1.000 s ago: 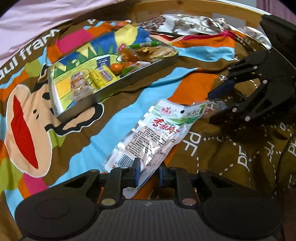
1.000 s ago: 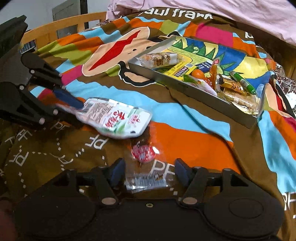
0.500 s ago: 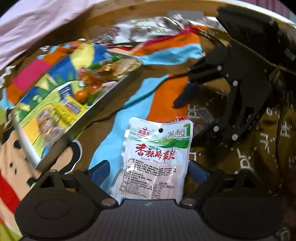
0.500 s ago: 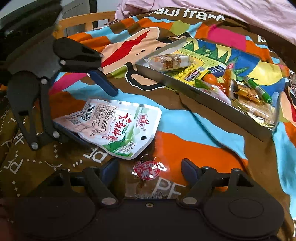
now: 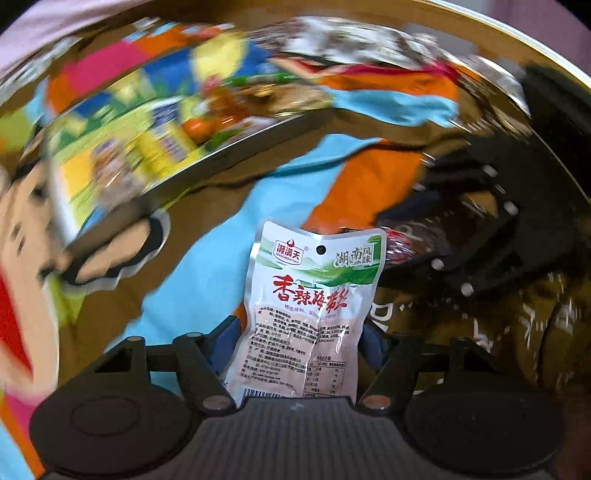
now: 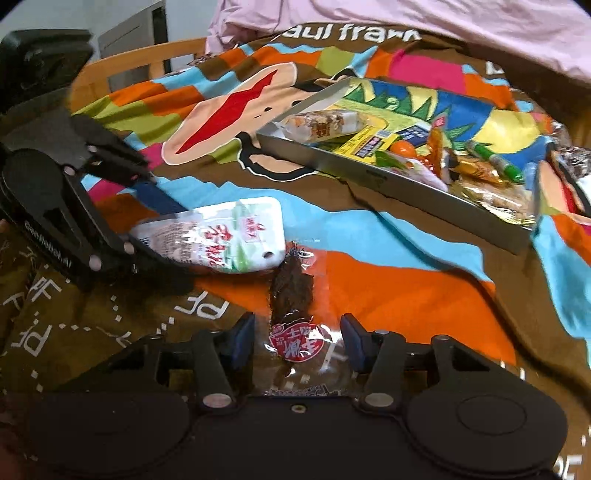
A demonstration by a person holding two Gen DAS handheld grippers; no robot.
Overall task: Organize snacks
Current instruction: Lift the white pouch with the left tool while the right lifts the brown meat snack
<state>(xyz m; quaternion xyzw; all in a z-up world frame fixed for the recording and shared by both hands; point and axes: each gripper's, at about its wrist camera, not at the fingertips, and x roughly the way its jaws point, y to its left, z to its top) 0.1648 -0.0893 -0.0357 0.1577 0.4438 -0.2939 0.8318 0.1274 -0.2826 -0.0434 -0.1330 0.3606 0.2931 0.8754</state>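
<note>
Left wrist view: left gripper [image 5: 300, 338] closing round white pouch [image 5: 308, 314], red Chinese lettering plus green band on it, blue pads at its edges. Tray [image 5: 236, 147] far left, blurred.

Right wrist view: right gripper [image 6: 297, 341] closing, clear packet [image 6: 295, 332] with red round label between pads, gaps either side. Blanket [image 6: 369, 35] reads "aul fran". Snack tray [image 6: 399, 188] far right.

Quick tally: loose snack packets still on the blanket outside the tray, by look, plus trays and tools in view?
White-and-green snack pouch: 1
Clear packet with dark snack and red label: 1
Metal tray: 1
Tools: 2, left tool and right tool
Total: 5
</note>
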